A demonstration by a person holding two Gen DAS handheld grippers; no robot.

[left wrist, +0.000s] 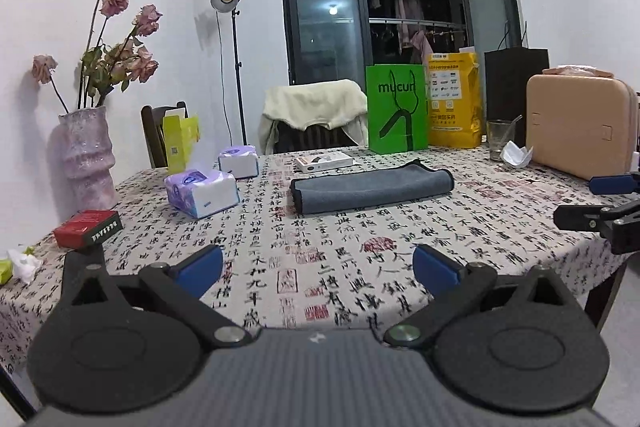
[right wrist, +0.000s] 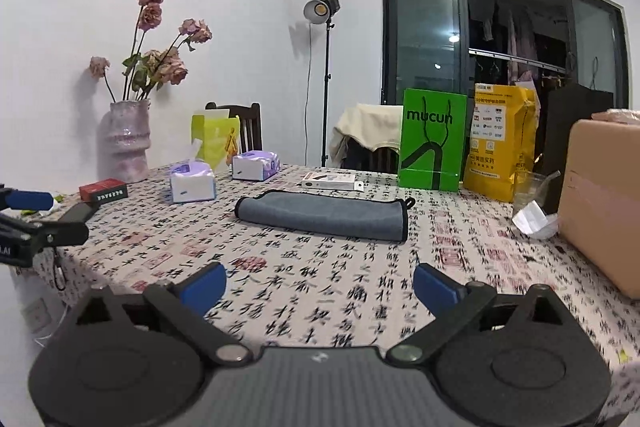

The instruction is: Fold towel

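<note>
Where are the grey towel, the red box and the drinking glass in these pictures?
grey towel [left wrist: 372, 189]: left wrist view, middle of its folded top surface.
red box [left wrist: 86, 227]: left wrist view, its top face near the table's left edge.
drinking glass [left wrist: 498, 141]: left wrist view, its clear side wall.

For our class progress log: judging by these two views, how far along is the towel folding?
Done: the grey towel already lies folded into a long strip on the table, one rounded fold edge showing. In hand: nothing; the left gripper and right gripper are open, short of the towel. Left: possibly another fold.
</note>
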